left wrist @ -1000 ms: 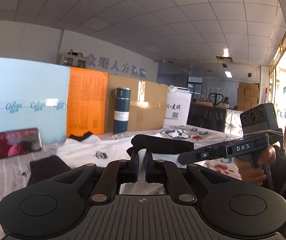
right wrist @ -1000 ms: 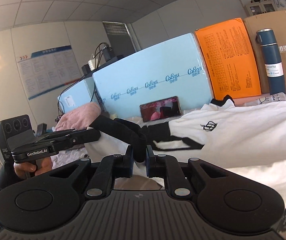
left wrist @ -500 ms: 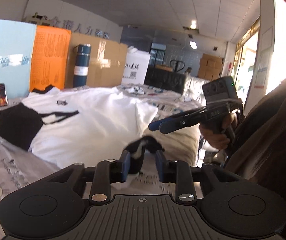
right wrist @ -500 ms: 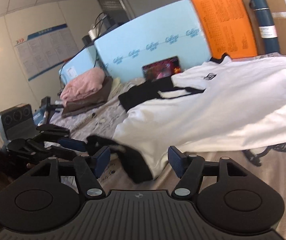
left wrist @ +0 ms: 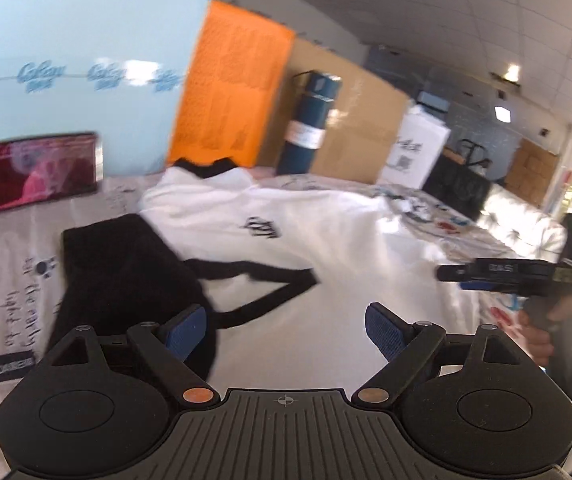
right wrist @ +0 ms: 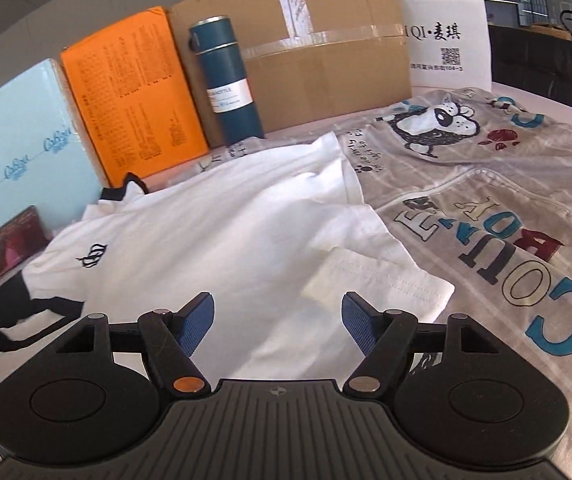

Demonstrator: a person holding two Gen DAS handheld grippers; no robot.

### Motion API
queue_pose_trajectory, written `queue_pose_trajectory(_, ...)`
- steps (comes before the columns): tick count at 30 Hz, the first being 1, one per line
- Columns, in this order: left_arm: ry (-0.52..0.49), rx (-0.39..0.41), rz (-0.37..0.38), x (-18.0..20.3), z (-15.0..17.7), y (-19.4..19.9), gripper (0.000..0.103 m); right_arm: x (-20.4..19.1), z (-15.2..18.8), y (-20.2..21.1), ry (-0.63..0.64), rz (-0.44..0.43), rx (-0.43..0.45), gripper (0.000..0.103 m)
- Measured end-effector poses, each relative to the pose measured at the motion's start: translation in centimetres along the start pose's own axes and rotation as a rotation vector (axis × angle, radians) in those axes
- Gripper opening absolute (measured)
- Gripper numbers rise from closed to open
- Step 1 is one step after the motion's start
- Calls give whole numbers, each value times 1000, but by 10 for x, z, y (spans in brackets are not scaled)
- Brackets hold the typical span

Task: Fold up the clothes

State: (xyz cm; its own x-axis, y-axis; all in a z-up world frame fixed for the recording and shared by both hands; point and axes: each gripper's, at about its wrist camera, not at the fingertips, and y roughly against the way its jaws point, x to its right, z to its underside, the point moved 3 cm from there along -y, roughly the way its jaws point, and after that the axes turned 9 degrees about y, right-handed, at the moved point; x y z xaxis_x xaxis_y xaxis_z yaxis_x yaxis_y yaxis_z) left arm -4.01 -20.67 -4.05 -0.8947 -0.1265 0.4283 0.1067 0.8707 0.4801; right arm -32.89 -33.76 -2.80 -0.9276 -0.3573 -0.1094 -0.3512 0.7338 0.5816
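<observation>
A white T-shirt (left wrist: 325, 240) with black sleeves lies spread on the cloth-covered table. In the left wrist view its black sleeve (left wrist: 126, 272) lies flat at the left, just beyond the left finger. My left gripper (left wrist: 286, 330) hovers over the shirt's front, jaws opening, nothing between them. My right gripper (right wrist: 278, 320) is over the white T-shirt (right wrist: 226, 240) near its turned-up hem corner (right wrist: 365, 280), jaws also opening and empty. The right gripper (left wrist: 451, 276) also shows at the right of the left view, held by a hand.
Along the back stand a light blue foam board (left wrist: 66, 60), an orange box (right wrist: 126, 92), a dark blue bottle (right wrist: 226, 80), a cardboard box (right wrist: 325, 52) and a white bag (right wrist: 445, 36). A phone (left wrist: 38, 172) leans on the board. A printed grey sheet (right wrist: 485, 220) covers the table.
Both grippers were shut on black sleeve cloth held up in the air. They have let it go, opened wide and tipped down towards the shirt, which now lies flat.
</observation>
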Motion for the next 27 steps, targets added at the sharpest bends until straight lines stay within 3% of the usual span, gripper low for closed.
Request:
queue_pose_trajectory(2,66,11,-108,-21,2,-2,89,3,4,-3,-12,39,-19,67)
queue_pose_trajectory(8,23,32,-155,-19,7,5,89,-5,12,-8,27,107,-38,65)
queue_pose_trajectory(10,22,34,-155,-19,7,7,90,-8,17,-6,57,145,-22,51)
queue_pose_trajectory(12,24,37,-153,-20,8,9,90,-4,22,-1,66,156,3,27)
queue_pose_trajectory(15,34,40,-146,-20,6,8,90,9,29,16,-2,94,39,5)
queue_pose_trajectory(18,29,42,-147,-19,7,8,90,17,38,47,-53,104,133,5)
queue_pose_trajectory(23,-16,89,-126,-11,7,17,89,34,59,85,-121,128,194,5)
queue_pose_trajectory(25,-67,130,-90,1,7,30,89,44,74,88,-173,134,166,5)
queue_pose_trajectory(27,-136,156,9,17,13,48,89,55,88,88,-237,117,146,6)
